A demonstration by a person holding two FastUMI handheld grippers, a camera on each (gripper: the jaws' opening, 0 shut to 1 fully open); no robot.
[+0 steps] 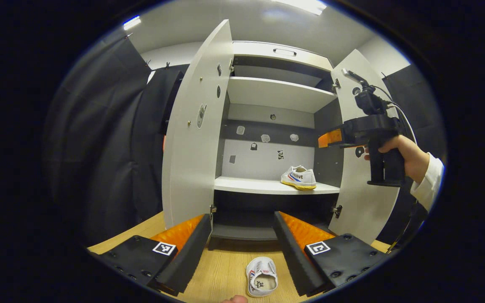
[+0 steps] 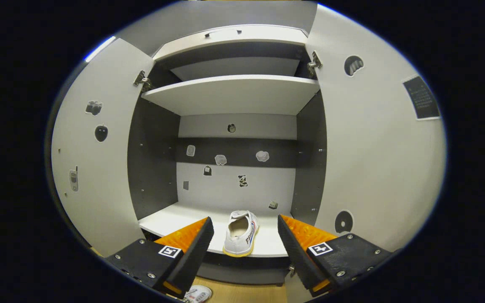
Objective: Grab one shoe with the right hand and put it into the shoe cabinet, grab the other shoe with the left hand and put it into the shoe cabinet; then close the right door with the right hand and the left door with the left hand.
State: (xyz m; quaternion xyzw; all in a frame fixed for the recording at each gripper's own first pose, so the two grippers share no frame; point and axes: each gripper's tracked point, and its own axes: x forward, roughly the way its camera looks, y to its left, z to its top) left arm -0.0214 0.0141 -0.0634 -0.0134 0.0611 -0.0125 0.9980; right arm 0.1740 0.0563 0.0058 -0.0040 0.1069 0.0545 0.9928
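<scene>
1. One white shoe (image 1: 298, 177) with a yellow sole edge and red-and-blue side stripes sits on the lower shelf (image 1: 251, 185) of the shoe cabinet (image 1: 280, 94), toward its right end; in the right gripper view that shoe (image 2: 241, 232) shows heel-first, its opening facing the camera
2. The other shoe (image 1: 261, 276), white as well, lies on the wooden floor (image 1: 221, 269) at 6 o'clock in the left gripper view, in front of the cabinet, opening up
3. The left gripper (image 1: 242, 246) hovers over the floor shoe with its jaws spread wide, holding nothing
4. The right gripper (image 1: 330, 138) is held in a hand (image 1: 406, 153) at 3 o'clock, level with the cabinet's middle, fingers toward the interior; in its own view the right gripper (image 2: 246, 248) stands wide and empty, well back from the shelved shoe
5. The left door (image 1: 192, 134) and the right door (image 1: 362, 202) both swing fully out, leaving the front open; the shelf left of the shoe lies bare, and an upper shelf (image 2: 234, 93) spans overhead
</scene>
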